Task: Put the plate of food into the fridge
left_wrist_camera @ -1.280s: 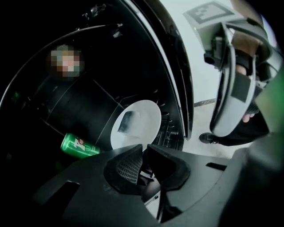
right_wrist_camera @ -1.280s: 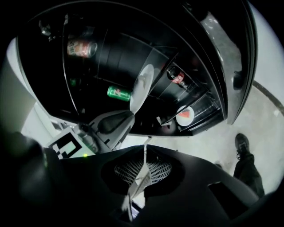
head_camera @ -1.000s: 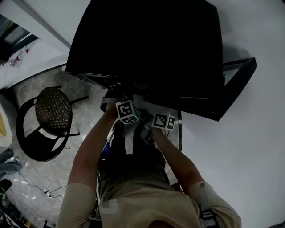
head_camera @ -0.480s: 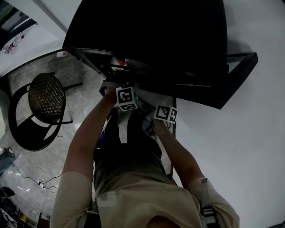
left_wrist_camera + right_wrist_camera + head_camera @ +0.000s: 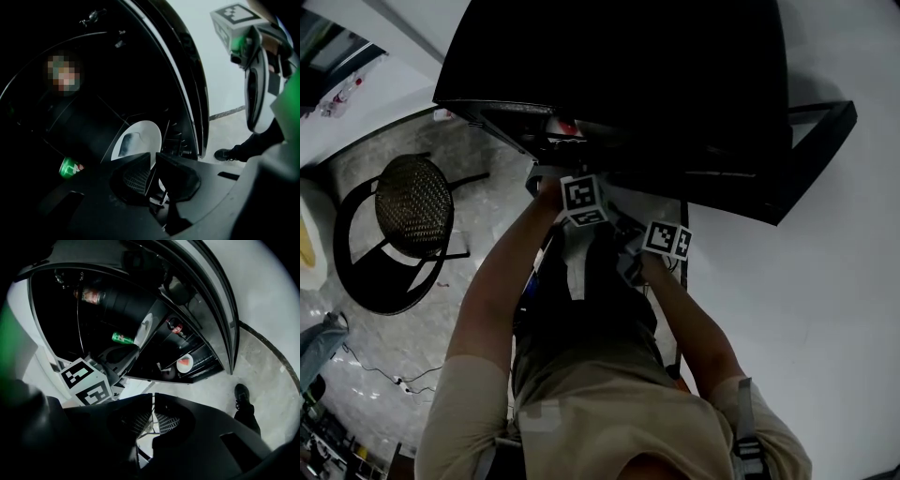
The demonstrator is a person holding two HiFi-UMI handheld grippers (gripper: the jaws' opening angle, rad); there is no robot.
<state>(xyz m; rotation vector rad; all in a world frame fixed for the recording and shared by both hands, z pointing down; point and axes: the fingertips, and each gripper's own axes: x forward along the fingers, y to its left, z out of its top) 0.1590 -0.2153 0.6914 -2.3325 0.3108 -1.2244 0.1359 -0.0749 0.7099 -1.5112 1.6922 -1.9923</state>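
Observation:
The black fridge [image 5: 619, 84] stands open with its door [image 5: 811, 155] swung to the right. My left gripper [image 5: 153, 161] reaches into the dark inside, shut on the rim of a white plate [image 5: 140, 138] that carries a greyish piece of food. In the right gripper view that plate [image 5: 144, 328] shows edge-on, tilted, over a shelf. My right gripper [image 5: 153, 404] hangs just behind the left one, outside the fridge, shut with nothing in it. In the head view both marker cubes, left [image 5: 581, 201] and right [image 5: 667, 239], sit at the fridge's front edge.
A green can [image 5: 70, 167] lies inside the fridge to the left of the plate. Lower down are a cola bottle [image 5: 176, 327] and a second plate with red food [image 5: 184, 363]. A round black chair [image 5: 412, 220] stands on the stone floor at the left. My shoe [image 5: 242, 393] is near the door.
Both grippers have shifted a little towards the fridge opening, the left one carrying the plate further in. Their jaws look the same as before.

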